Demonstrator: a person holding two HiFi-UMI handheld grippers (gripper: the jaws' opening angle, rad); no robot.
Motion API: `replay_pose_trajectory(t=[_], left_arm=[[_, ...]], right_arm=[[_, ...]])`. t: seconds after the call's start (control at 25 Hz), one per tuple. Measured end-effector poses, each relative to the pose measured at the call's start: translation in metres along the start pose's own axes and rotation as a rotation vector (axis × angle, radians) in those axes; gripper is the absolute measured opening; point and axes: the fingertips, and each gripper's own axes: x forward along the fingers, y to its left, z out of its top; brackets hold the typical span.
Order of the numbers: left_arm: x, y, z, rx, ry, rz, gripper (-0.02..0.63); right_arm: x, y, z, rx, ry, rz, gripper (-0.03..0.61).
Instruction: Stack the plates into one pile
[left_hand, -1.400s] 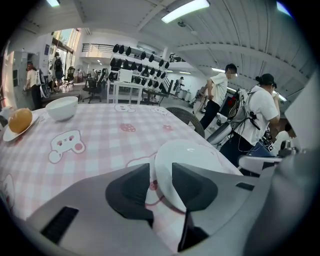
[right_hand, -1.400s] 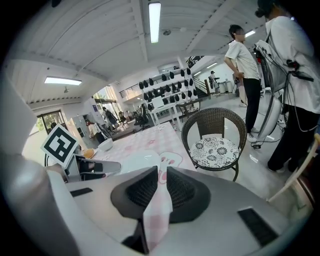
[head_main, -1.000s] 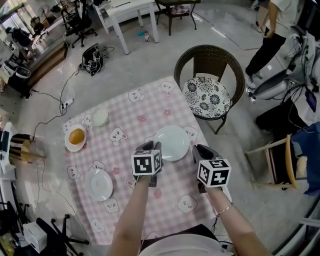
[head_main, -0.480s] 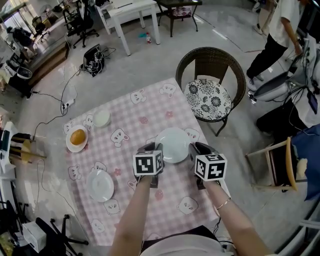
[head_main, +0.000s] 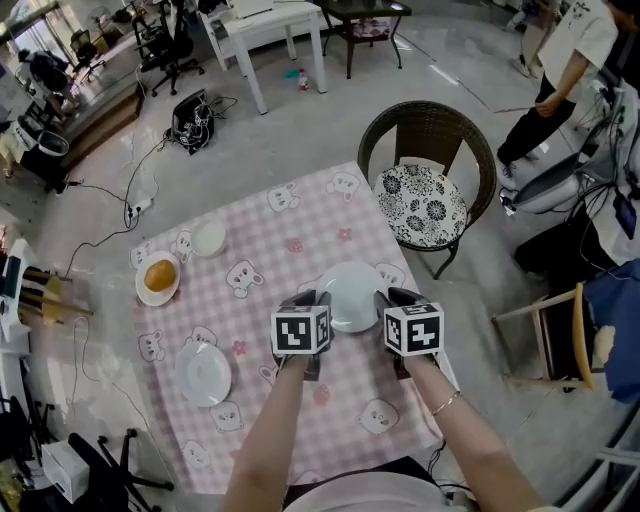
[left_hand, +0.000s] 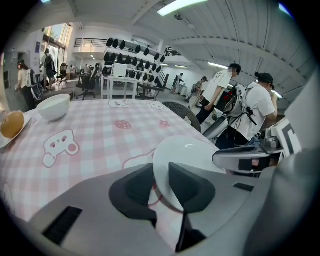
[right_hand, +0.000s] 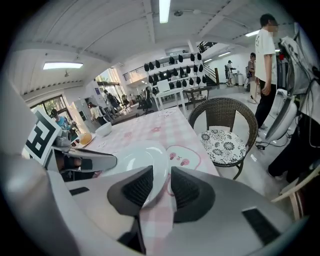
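Note:
A white plate (head_main: 350, 294) lies on the pink checked tablecloth (head_main: 300, 225), between my two grippers. My left gripper (head_main: 308, 301) is at its left rim, and in the left gripper view the jaws (left_hand: 161, 172) are shut on the rim of the plate (left_hand: 187, 150). My right gripper (head_main: 390, 298) is at the plate's right rim. Its jaws (right_hand: 162, 175) are opening, with the rim of the plate (right_hand: 135, 157) between them and a gap beside one pad. A second white plate (head_main: 203, 373) sits alone near the table's left front.
A small plate with a bun (head_main: 158, 277) and a white bowl (head_main: 208, 238) stand at the far left of the table. A wicker chair (head_main: 430, 195) is right of the table. A person (head_main: 560, 70) stands at the upper right. The table's right edge is just past my right gripper.
My right gripper has moved left to the plate's right rim, which is now between its jaws. The left gripper has stayed at the left rim.

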Motion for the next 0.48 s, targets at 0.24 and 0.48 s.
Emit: replay_pose_trajectory(t=[0.24,0.48], left_arm=[[0.0002,0.0003,-0.0003,0.005,-0.006,0.003,0.115],[-0.0034,0.0,0.0001,0.002,-0.012,0.011,0.115]], right_arm=[[0.0058,0.0009,-0.0033,-0.009,0.039,-0.01,0.107],[0.0027,0.0013,-0.0025,-0.006,0.025,-0.015,0.101]])
